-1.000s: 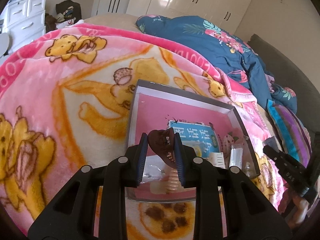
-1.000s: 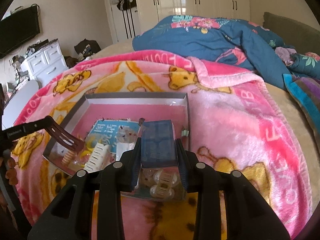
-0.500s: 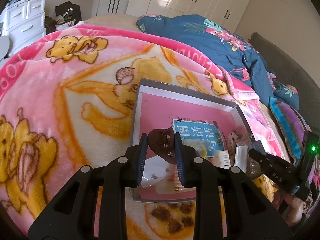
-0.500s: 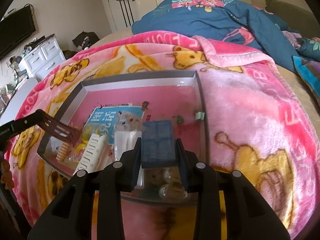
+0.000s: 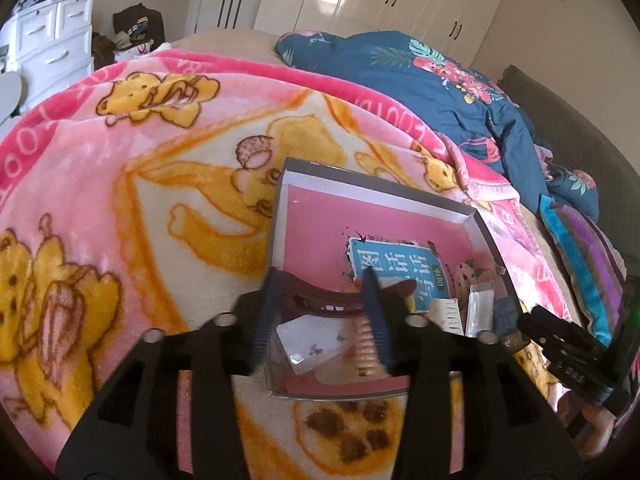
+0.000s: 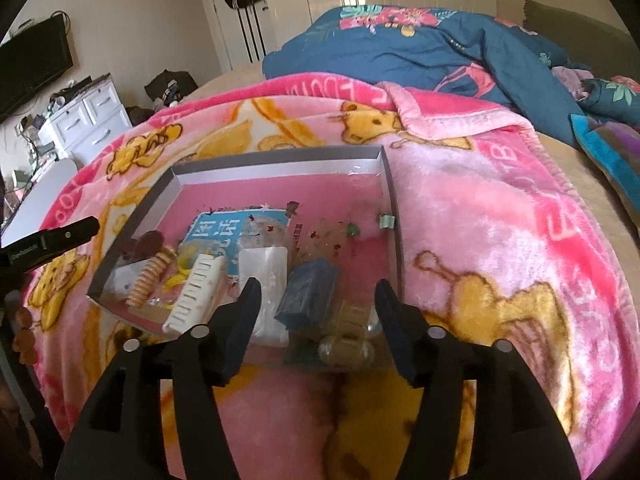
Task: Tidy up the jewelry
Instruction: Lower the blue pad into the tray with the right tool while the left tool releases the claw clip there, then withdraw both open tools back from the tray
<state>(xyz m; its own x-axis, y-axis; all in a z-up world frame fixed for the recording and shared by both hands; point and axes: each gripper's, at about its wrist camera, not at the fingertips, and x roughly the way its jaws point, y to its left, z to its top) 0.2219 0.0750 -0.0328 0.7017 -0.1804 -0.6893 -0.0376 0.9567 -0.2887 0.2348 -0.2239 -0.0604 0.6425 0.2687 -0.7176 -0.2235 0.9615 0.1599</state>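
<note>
Both grippers (image 5: 320,312) (image 6: 316,304) opening (items released).

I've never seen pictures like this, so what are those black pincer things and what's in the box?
A person holds black tongs in each hand, and each pair carries a camera looking forward. One picture comes from the left tongs, the other from the right tongs. On a pink bear blanket sits a grey box with a white comb and trinkets. Both tongs are opening: a brown hair clip lies between the left pair, a small blue box between the right, and neither looks gripped.
</note>
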